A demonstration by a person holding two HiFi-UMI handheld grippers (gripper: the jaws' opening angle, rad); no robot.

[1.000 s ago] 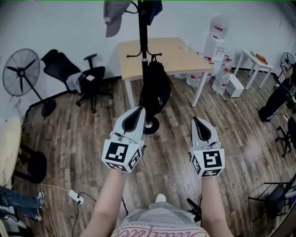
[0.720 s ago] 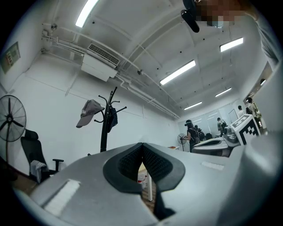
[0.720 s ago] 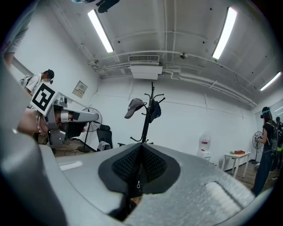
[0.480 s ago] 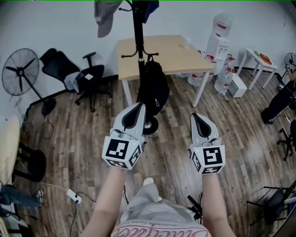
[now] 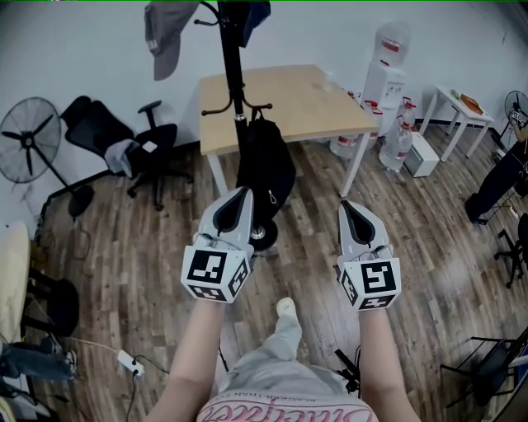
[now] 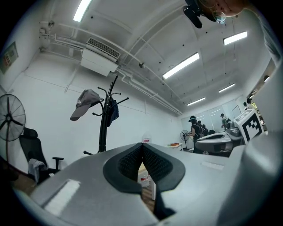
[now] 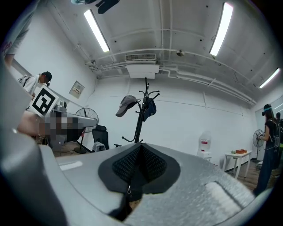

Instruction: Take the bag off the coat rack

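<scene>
A black bag [image 5: 265, 167] hangs low on the black coat rack [image 5: 233, 74], in front of the table. A grey cap [image 5: 163, 35] and a dark garment [image 5: 252, 11] hang at the rack's top. My left gripper [image 5: 244, 192] is shut and empty, its tip just short of the bag's lower end in the head view. The right gripper [image 5: 345, 203] is shut and empty, to the bag's right. In the left gripper view, the rack [image 6: 104, 126] and cap [image 6: 85, 104] stand ahead left, beyond the shut left gripper [image 6: 142, 148]. In the right gripper view, the rack [image 7: 140, 115] rises above the shut right gripper [image 7: 140, 148].
A wooden table [image 5: 285, 97] stands behind the rack. An office chair [image 5: 124, 147] and a floor fan [image 5: 26, 152] are to the left. A water dispenser [image 5: 384, 81], bottles and a small white table [image 5: 455, 109] are to the right. A power strip [image 5: 125, 360] lies near my left.
I have stepped closer to the rack: the rack, bag and cap have slid left and nearer in the head view. Both grippers stayed shut and kept their places in the picture.
</scene>
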